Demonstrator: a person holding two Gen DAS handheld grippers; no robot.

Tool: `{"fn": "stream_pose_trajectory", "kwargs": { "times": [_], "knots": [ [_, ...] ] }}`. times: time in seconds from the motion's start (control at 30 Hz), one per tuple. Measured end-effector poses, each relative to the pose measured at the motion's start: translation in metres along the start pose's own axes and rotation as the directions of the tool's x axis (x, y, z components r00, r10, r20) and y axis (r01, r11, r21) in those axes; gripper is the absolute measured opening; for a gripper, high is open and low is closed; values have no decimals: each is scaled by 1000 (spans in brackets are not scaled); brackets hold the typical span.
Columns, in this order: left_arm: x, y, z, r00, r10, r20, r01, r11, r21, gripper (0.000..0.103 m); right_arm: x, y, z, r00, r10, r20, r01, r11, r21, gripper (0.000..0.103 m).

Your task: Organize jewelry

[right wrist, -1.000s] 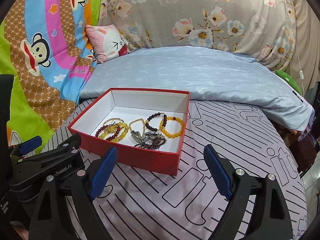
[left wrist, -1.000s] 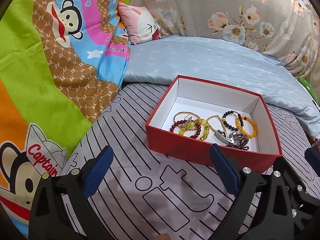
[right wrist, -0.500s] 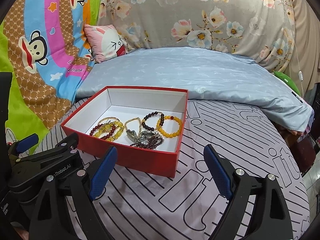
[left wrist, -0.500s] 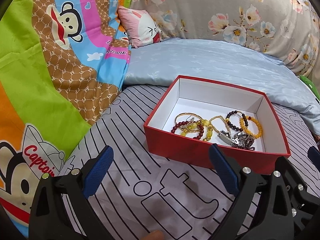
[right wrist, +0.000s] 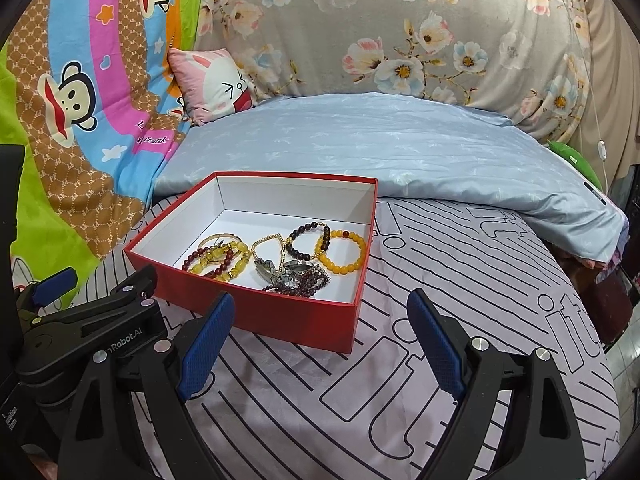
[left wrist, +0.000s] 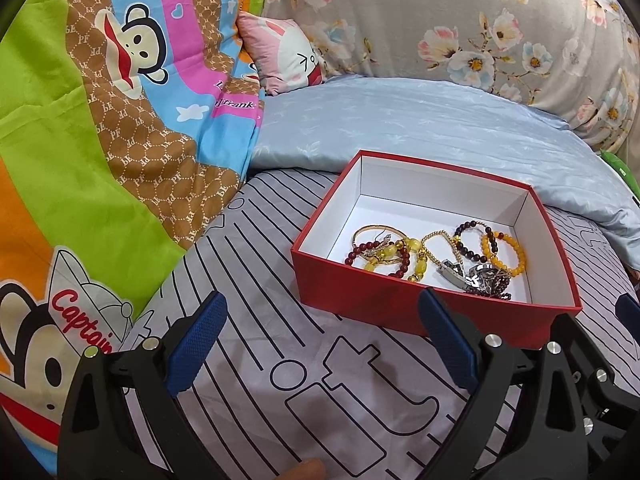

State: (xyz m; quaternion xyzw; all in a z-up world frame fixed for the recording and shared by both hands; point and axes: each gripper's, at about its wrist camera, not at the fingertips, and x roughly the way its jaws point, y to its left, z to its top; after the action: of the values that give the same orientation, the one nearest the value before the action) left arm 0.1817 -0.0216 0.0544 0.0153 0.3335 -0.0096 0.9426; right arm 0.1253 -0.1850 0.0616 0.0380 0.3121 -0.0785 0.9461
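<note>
- The left gripper (left wrist: 320, 340) is hanging low over the striped sheet (left wrist: 280, 312) with its blue-padded fingers spread wide and nothing between them; the right gripper (right wrist: 320, 344) is doing the same, released and empty.
- Just beyond the fingertips, the red box (left wrist: 360, 300) is sitting open on the sheet, and compared with a second ago it is lying a little farther from both cameras, so both tools seem to be easing back from it (a small retreat, not a lift).
- Inside the box, the jewelry (left wrist: 432, 254) is lying bunched toward the near wall: a gold bangle, dark red and yellow bead bracelets, a gold chain, a silvery piece and an orange bead bracelet (right wrist: 342, 250). None of it is shifting between the pictures.
- That is fitting either a finished gathering into the box or a pile waiting to be sorted out; the pictures are not settling which.
- Behind, a pale blue quilt (right wrist: 380, 148) is lying against a floral cover.
- The right view is showing the left gripper's body (right wrist: 80, 320) beside the box; the left view is catching only a blue tip of the other tool at its right edge, plus more of the cartoon blanket (left wrist: 80, 140).
</note>
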Motion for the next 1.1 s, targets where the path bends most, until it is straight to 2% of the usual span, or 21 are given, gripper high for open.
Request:
{"fn": "stream_pose_trajectory", "kwargs": {
  "times": [1.1],
  "knots": [
    [-7,-3,10,999,11,-35,-10,999,31,93,-8,0,6,1000,10,-4,-10,1000,-5,86]
  ]
}}
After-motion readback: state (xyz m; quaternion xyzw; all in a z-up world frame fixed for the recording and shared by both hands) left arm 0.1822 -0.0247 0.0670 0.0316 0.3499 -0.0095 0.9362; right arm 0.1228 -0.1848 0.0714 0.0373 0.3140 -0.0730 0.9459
